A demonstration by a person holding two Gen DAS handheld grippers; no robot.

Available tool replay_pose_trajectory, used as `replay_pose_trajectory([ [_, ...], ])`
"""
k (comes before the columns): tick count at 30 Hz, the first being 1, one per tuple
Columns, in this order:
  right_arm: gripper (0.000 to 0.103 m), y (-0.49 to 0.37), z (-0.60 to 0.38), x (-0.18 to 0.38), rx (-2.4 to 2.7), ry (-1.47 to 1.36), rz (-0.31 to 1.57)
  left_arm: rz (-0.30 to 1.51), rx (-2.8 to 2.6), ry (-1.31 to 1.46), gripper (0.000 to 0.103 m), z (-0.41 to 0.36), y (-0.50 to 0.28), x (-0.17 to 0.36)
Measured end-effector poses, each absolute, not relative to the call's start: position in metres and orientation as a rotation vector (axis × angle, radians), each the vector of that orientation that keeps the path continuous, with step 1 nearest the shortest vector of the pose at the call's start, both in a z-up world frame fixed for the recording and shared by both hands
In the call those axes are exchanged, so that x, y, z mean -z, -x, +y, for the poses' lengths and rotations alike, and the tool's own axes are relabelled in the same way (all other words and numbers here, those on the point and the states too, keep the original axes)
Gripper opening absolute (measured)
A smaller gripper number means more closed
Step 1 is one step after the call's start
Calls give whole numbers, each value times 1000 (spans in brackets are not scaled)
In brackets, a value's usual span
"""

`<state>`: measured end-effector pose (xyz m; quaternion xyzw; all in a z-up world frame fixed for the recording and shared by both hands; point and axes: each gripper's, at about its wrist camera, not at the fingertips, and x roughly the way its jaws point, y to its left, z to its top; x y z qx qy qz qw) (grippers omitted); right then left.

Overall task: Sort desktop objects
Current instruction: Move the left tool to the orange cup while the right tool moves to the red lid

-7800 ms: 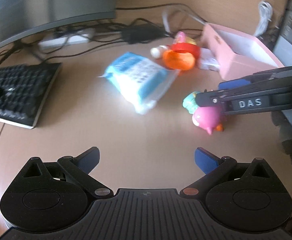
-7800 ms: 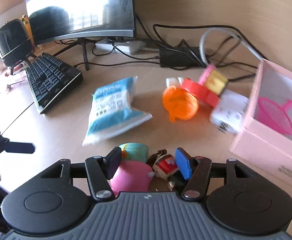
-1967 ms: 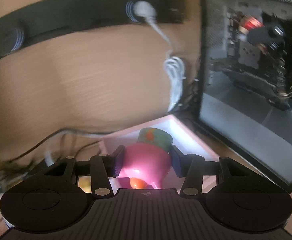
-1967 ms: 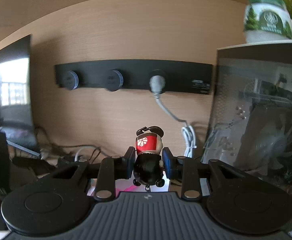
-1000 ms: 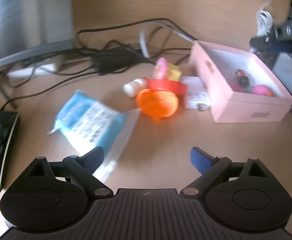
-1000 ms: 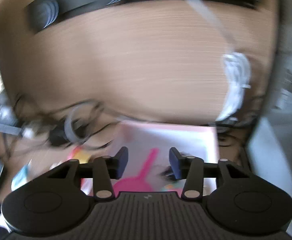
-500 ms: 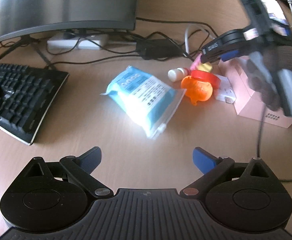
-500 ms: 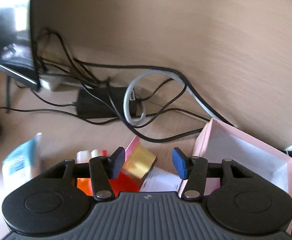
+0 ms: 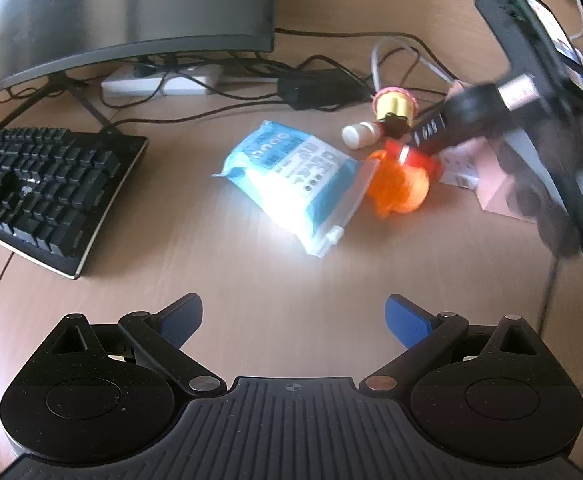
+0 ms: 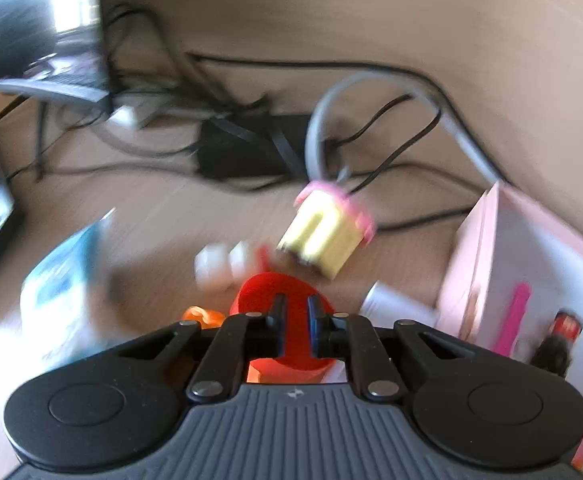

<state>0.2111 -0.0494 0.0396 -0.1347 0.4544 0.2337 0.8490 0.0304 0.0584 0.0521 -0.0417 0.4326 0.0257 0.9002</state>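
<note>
My left gripper is open and empty, low over bare desk in front of a blue-and-white packet. Beyond the packet lie an orange toy, a red ring, a small white bottle and a yellow-and-pink toy. My right gripper has its jaws nearly closed around the rim of the red ring, which lies over the orange toy. The pink box stands to its right, holding a pink scoop and a small figure. The right gripper also shows in the left wrist view.
A black keyboard lies at the left. A monitor stands at the back with a power strip, a black adapter and tangled cables behind the objects. A white carton lies beside the pink box.
My right gripper has come down from over the pink box to the red ring and its jaws have closed on the ring's rim. My left gripper has stayed open, almost still.
</note>
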Motion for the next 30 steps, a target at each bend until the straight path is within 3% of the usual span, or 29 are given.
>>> replay_pose_trajectory([
  [8,11,-130,-69,-35,-623,199,1022,914,8,32,101,43,-17,-49],
  [15,12,-91,-106,-53,-550,208,899,909,57,9,101,27,-19,-50],
  [20,38,-83,-147,-65,-446,164,856,883,33,-49,101,18,-31,-49],
  [25,57,-65,-153,-67,-472,150,814,885,-104,-53,101,42,-46,-50],
  [30,57,-54,-117,-63,-542,232,732,889,-203,-22,101,78,-43,-57],
])
